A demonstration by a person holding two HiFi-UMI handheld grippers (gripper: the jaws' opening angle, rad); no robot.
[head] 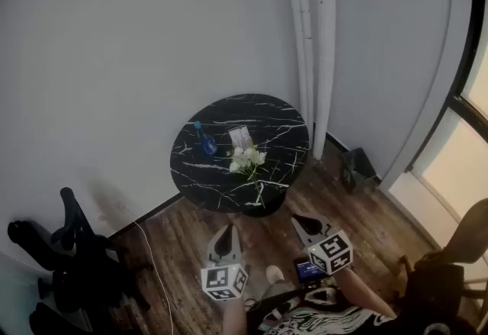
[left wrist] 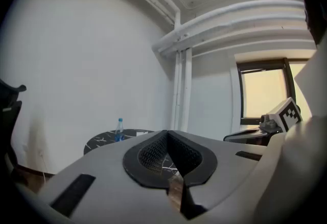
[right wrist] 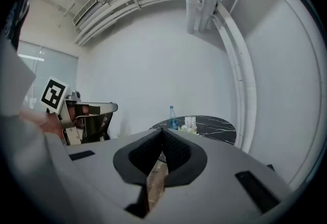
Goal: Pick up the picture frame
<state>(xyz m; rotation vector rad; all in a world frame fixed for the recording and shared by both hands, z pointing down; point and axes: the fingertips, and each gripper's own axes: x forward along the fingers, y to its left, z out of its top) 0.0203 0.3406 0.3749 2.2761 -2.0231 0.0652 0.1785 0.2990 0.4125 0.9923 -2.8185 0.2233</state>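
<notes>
Pic frame stands upright on table, well ahead & nearly in line w/ my L gripper; R gripper offset right, both pressed shut, empty.

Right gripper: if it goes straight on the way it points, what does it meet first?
The right gripper, shut and empty, would probably meet the black marble table first; only floor shows between. Depth is unclear.

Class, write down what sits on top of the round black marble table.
On the round black marble table stand a blue bottle, a small pale picture frame and a bunch of white flowers. The blooms cover whatever holds them.
</notes>
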